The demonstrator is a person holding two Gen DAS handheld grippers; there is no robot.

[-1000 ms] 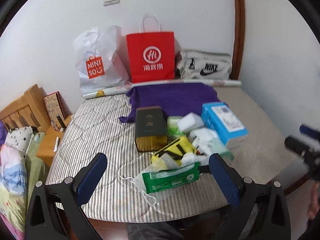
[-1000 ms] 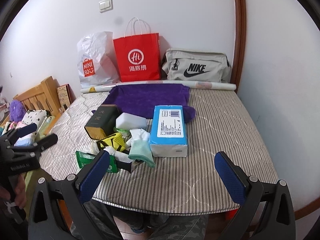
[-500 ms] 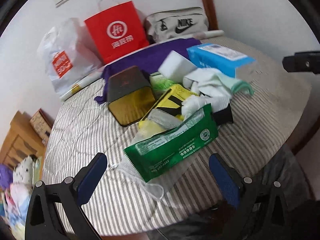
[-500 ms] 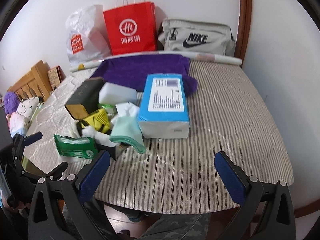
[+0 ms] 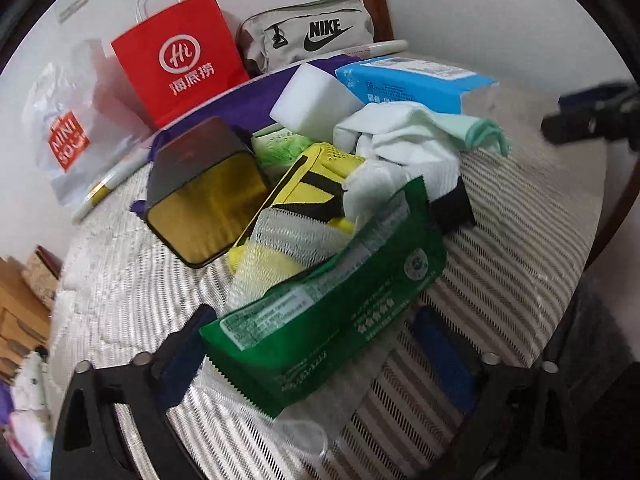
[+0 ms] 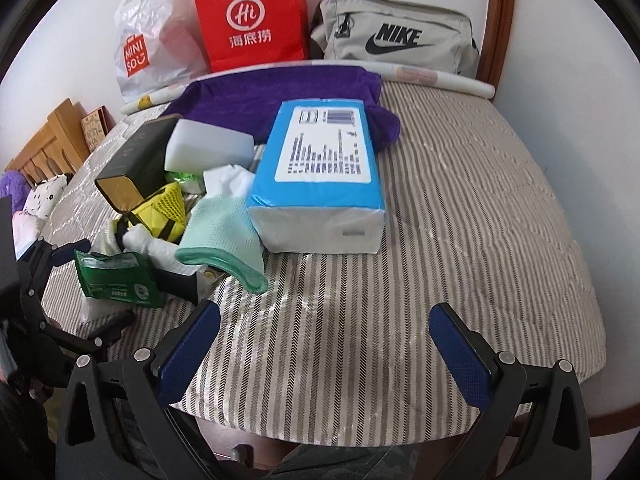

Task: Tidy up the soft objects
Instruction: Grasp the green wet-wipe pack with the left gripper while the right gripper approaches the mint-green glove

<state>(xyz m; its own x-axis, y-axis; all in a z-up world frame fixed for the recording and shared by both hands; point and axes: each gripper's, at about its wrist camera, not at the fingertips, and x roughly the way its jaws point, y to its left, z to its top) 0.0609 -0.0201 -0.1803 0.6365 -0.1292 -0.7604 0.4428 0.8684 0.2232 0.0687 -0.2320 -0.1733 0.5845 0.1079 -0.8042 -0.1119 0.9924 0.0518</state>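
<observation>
A heap of soft things lies on the striped mattress [image 6: 460,220]. The green wipes pack [image 5: 332,308] is nearest, and behind it are a yellow mesh piece [image 5: 312,188], white cloths [image 5: 404,148] and a mint cloth [image 6: 224,232]. My left gripper [image 5: 316,312] straddles the green pack with its jaws closing. The pack lies between the blue pads, and the right pad still stands clear of it. My right gripper [image 6: 325,309] is open over bare mattress in front of the blue tissue pack [image 6: 324,172], with nothing between its fingers.
A white foam block [image 6: 208,148], a dark tin with a gold end [image 5: 204,200] and a purple towel [image 6: 280,96] lie behind the heap. A red paper bag [image 6: 248,20], a Miniso plastic bag [image 6: 148,48] and a grey Nike bag [image 6: 396,36] line the wall. Wooden furniture [image 6: 52,144] stands left.
Both grippers have come down toward the bed. The left one rolled and closed in on the green pack, which now sits between its narrowing fingers. The right one neared the tissue pack.
</observation>
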